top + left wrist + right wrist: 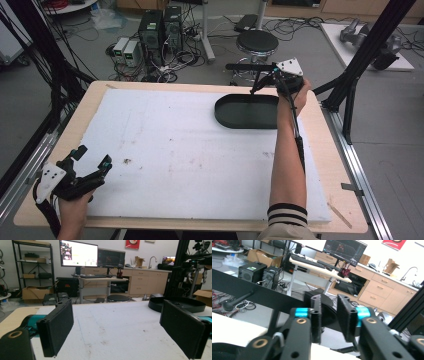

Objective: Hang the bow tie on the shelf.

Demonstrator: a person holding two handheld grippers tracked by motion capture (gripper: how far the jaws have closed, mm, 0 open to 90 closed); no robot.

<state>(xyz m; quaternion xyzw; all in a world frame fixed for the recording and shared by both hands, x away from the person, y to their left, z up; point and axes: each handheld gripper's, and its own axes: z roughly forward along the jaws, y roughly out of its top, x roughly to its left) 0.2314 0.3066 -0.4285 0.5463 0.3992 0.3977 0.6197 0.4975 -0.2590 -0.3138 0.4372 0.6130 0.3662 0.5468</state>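
Tray [246,112] is the one loose thing on the table, so I take it as the thing being worked: a dark, shallow oval dish with a low upright rim and nothing lying inside it. It sits flat on the white foam sheet [165,150], at that sheet's far right corner, its right end hidden behind the person's forearm.

The right gripper [260,85] is held just above the tray's far rim, arm stretched out across the sheet. In the right gripper view its 2 black jaws stand close together with a narrow gap between them and nothing visibly pinched there; whether they are truly clenched I cannot tell. A long black bar crosses that view behind the jaws, and I cannot say whether the jaws touch it. My guess is that the hand is placed there either to take hold of the rim or has just let it go; the pictures do not settle which.

The left gripper [92,167] rests well apart from the tray, at the sheet's near left corner, jaws spread wide and released, pointing across the sheet toward the tray. It looks parked, out of the way.
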